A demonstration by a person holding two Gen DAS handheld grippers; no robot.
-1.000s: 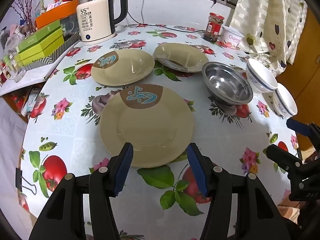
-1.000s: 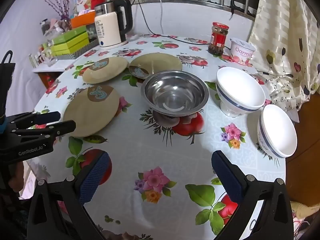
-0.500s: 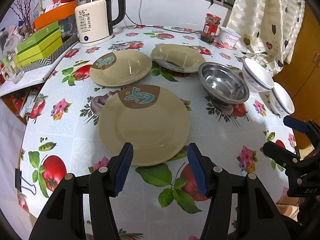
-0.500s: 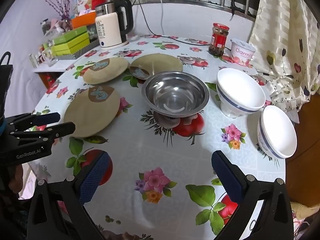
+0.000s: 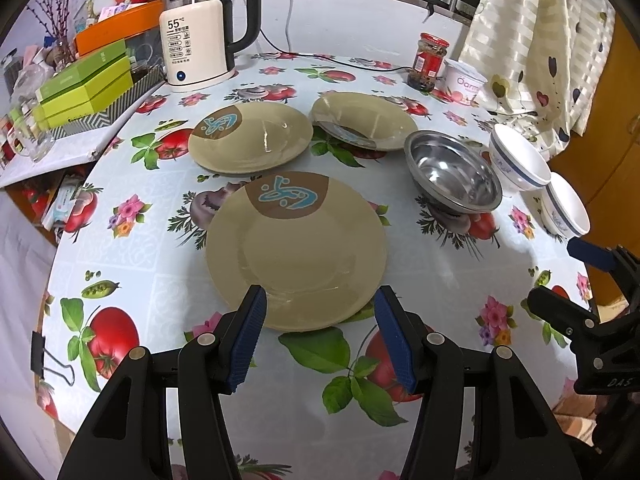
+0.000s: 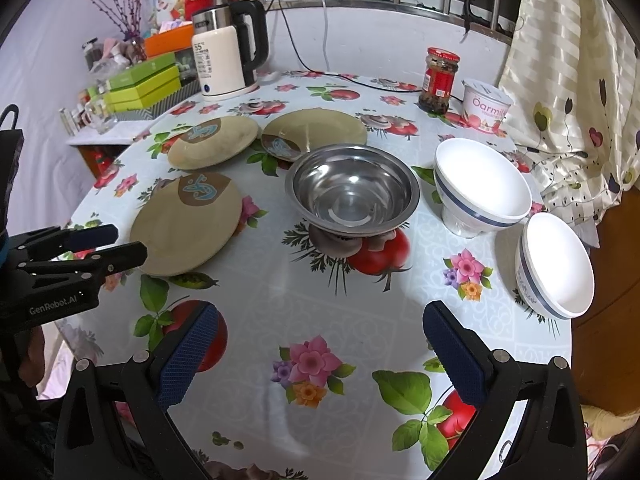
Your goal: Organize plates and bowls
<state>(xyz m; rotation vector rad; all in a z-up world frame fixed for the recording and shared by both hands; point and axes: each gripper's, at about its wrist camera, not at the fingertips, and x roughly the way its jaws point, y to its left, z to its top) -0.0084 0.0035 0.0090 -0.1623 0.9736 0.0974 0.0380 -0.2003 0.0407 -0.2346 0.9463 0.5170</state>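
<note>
At the plate's [image 5: 296, 248] edge, left claw [image 5: 318, 312] has closed in.

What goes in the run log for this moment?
left claw: open, facing near round tan plate | right claw: open, over floral tablecloth | steel bowl: untouched

Round table [image 6: 320, 312] under floral oilcloth; bearing three tan plates [image 5: 296, 248], steel bowl [image 6: 354, 190], two white bowls [image 6: 480, 184], kettle [image 6: 228, 60], jar [image 6: 438, 80], yogurt tub [image 6: 486, 108].
</note>
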